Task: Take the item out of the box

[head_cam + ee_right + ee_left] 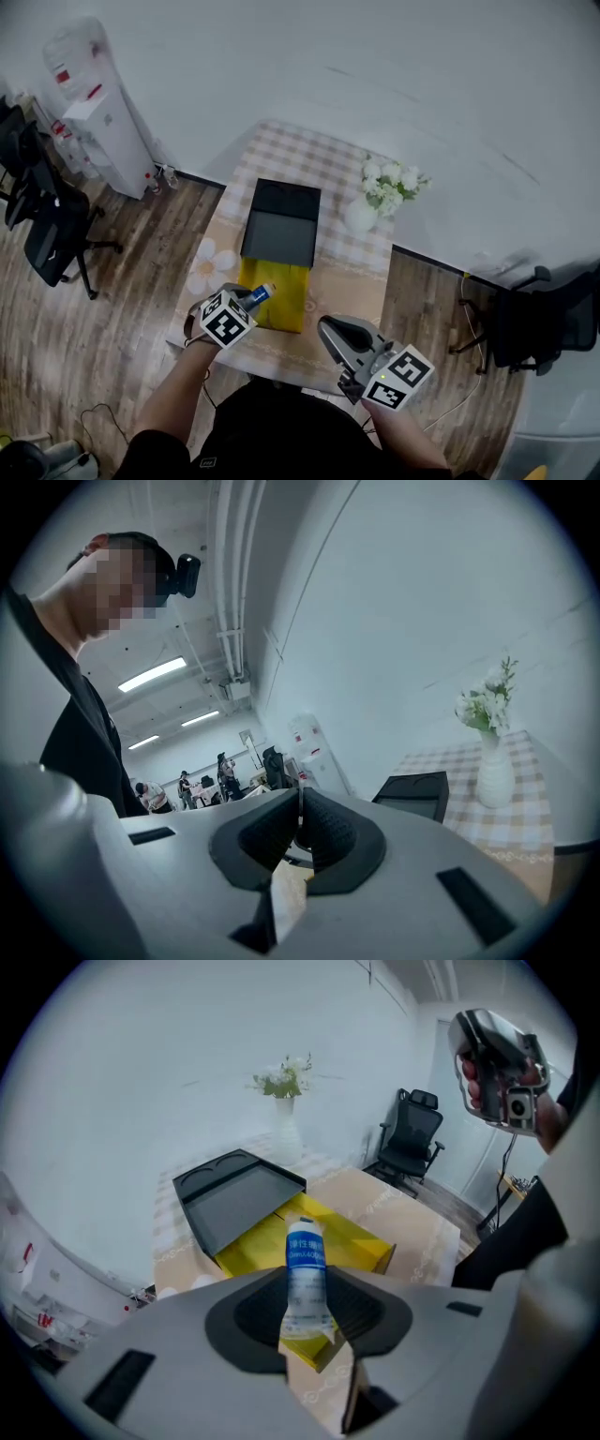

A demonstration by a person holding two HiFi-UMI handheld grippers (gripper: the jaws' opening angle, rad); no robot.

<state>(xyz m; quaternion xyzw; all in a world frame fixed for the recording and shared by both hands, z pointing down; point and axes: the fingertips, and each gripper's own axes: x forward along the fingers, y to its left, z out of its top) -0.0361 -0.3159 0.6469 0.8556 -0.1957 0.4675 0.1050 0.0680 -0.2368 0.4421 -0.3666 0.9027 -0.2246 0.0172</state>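
Pinching the tube (306,1274) in our left tongs (307,1312), its length along the jaws, we hold it above the box (352,1246); our right tongs (300,832) are pressed together, empty.

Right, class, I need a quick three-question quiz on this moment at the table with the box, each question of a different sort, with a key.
1. True or false: the left gripper is shut on a blue and white packet.
2. Pick one: what stands on the table to the right of the black lid in the head view? A, a vase of white flowers; B, a kettle; C, a lamp.
3. Fill the gap: the right gripper is ____, with nothing between its jaws.

Key: 1 true; 2 A; 3 shut.
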